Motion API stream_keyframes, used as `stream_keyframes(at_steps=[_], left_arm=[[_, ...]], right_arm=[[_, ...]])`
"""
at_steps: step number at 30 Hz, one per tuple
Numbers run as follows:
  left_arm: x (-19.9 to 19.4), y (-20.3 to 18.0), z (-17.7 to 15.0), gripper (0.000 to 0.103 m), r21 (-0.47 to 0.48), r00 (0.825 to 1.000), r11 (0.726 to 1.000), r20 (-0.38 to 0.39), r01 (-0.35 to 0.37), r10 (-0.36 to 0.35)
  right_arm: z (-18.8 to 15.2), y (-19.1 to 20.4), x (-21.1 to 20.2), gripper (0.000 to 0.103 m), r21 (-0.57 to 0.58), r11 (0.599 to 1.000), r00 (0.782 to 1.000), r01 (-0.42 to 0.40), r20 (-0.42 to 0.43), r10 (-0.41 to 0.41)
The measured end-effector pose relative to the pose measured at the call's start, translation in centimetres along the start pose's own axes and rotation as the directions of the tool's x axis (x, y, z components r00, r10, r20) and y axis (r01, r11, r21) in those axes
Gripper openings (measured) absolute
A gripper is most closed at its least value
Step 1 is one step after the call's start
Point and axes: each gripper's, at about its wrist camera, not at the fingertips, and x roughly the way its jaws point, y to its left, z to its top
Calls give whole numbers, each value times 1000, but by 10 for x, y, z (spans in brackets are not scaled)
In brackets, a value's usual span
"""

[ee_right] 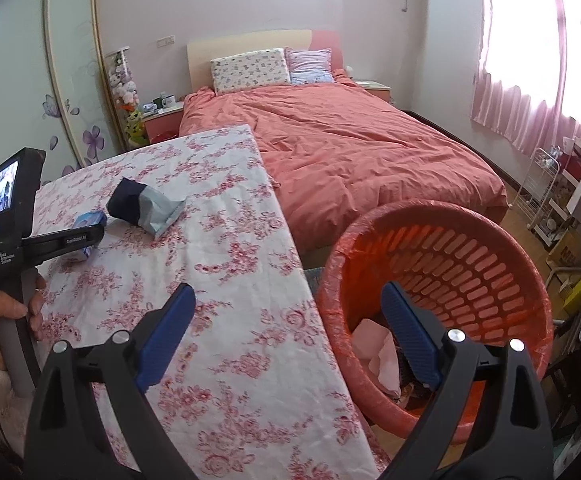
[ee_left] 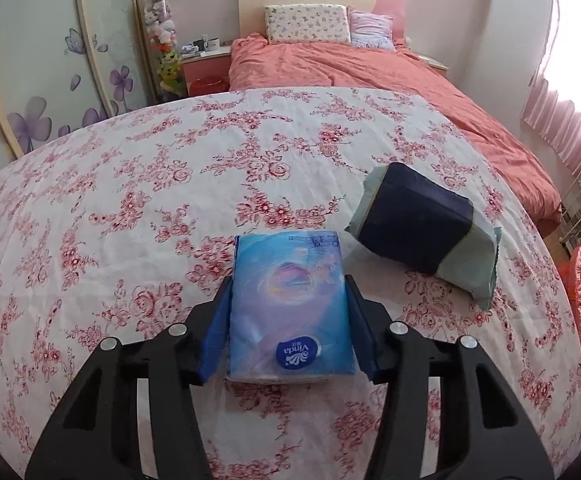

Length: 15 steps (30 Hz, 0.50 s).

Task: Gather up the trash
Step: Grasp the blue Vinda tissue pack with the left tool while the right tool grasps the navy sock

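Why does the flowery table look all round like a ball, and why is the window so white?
In the left wrist view the fisheye lens bends the flowery table into a dome, though the blue tissue pack stays sharp; in the right wrist view daylight overexposes the window to white behind its pink curtain.

Blue tissue pack (ee_left: 290, 304) (between fingers (ee_left: 215, 336))

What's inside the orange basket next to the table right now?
The orange basket holds crumpled pale pink paper and some darker scraps at the bottom. The right gripper's finger covers part of the contents, so the rest cannot be seen.
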Motion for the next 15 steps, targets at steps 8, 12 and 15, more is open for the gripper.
stream_keyframes(at_steps=[8, 12, 15], left_arm=[[-15, 44, -13, 52, -36, 1000, 999, 6, -15, 15], [-26, 74, -17, 52, -69, 1000, 997, 13, -26, 27], [-34, 92, -19, 52, -98, 999, 995, 21, -24, 26]], right_arm=[[25, 47, 24, 92, -68, 994, 997, -80, -6, 80], [40, 82, 48, 92, -114, 986, 992, -125, -25, 123], [53, 109, 71, 92, -150, 977, 988, -152, -46, 147]])
